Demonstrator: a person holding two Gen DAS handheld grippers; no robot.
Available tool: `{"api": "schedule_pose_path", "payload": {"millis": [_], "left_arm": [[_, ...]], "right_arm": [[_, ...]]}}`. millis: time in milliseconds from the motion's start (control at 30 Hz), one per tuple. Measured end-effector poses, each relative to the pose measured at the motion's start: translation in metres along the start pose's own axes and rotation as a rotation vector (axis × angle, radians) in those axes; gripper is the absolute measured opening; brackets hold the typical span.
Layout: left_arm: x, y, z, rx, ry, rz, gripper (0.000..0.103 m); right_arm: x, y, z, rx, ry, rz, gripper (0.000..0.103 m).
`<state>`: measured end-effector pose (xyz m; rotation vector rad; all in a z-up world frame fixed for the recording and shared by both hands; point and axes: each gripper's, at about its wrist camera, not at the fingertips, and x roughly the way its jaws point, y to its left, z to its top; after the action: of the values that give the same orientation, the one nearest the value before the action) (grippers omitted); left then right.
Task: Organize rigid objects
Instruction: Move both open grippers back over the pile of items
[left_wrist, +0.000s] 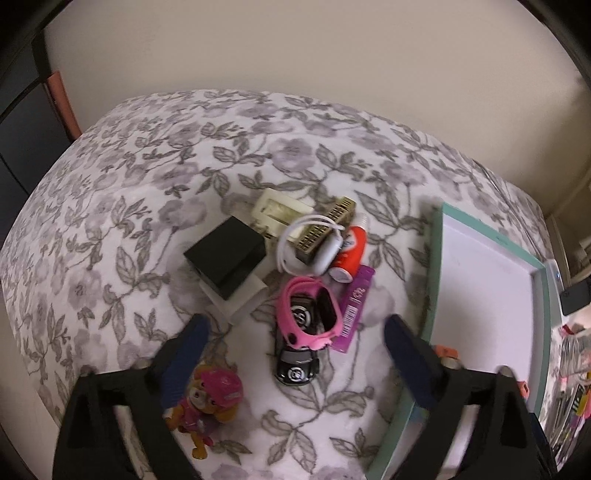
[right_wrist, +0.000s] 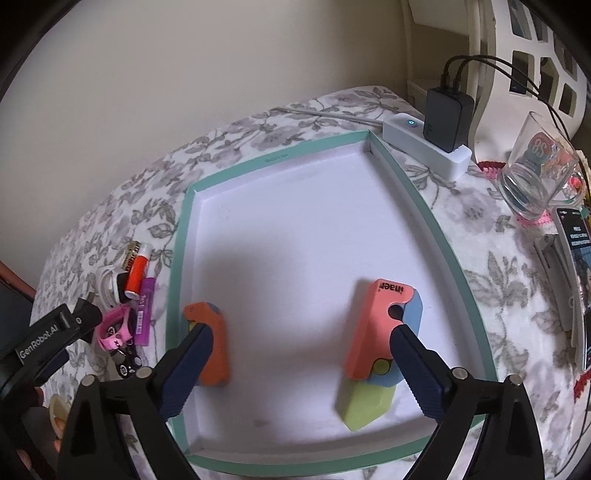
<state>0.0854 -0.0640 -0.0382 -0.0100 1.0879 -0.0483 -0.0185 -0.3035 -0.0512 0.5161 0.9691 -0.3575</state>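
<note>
My left gripper (left_wrist: 295, 332) is open above a pile on the flowered cloth: a black toy car (left_wrist: 297, 363) with a pink watch band (left_wrist: 308, 317) over it, a purple packet (left_wrist: 354, 306), a red-and-white tube (left_wrist: 349, 251), a white cable (left_wrist: 314, 243), a black box (left_wrist: 227, 254) and a pink toy pup (left_wrist: 207, 402). My right gripper (right_wrist: 301, 334) is open over the white tray with a teal rim (right_wrist: 236, 170). In the tray lie an orange toy (right_wrist: 210, 343) and a salmon, blue and green toy knife (right_wrist: 380, 339).
A white power strip (right_wrist: 428, 146) with a black charger stands behind the tray. A glass (right_wrist: 535, 177) and a phone (right_wrist: 576, 288) sit to the right. The wall is close behind the table. The tray's edge (left_wrist: 432, 280) lies right of the pile.
</note>
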Motion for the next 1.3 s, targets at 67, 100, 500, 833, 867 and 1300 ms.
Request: {"api": "schedule_pose_path", "payload": {"millis": [67, 100, 500, 833, 867, 1300], "left_arm": [[-0.002, 0.004, 0.001, -0.017, -0.012, 0.001, 0.100], [-0.002, 0.006, 0.002, -0.023, -0.015, 0.001, 0.100], [-0.018, 0.053, 0.016, -0.148, -0.052, -0.020, 0.100], [-0.042, 0.116, 0.016, -0.214, -0.100, 0.018, 0.100], [-0.041, 0.119, 0.015, -0.207, -0.092, 0.025, 0.100], [0.000, 0.130, -0.011, -0.113, 0.095, 0.045, 0.100]], "right_arm": [[-0.002, 0.001, 0.000, 0.001, -0.009, 0.003, 0.098], [-0.002, 0.001, 0.001, 0.000, -0.012, 0.004, 0.098], [-0.024, 0.035, 0.001, -0.034, -0.078, 0.078, 0.103], [-0.057, 0.113, -0.003, -0.136, -0.113, 0.213, 0.103], [-0.055, 0.120, -0.006, -0.151, -0.098, 0.220, 0.103], [-0.009, 0.153, -0.035, -0.238, 0.065, 0.176, 0.103]]}}
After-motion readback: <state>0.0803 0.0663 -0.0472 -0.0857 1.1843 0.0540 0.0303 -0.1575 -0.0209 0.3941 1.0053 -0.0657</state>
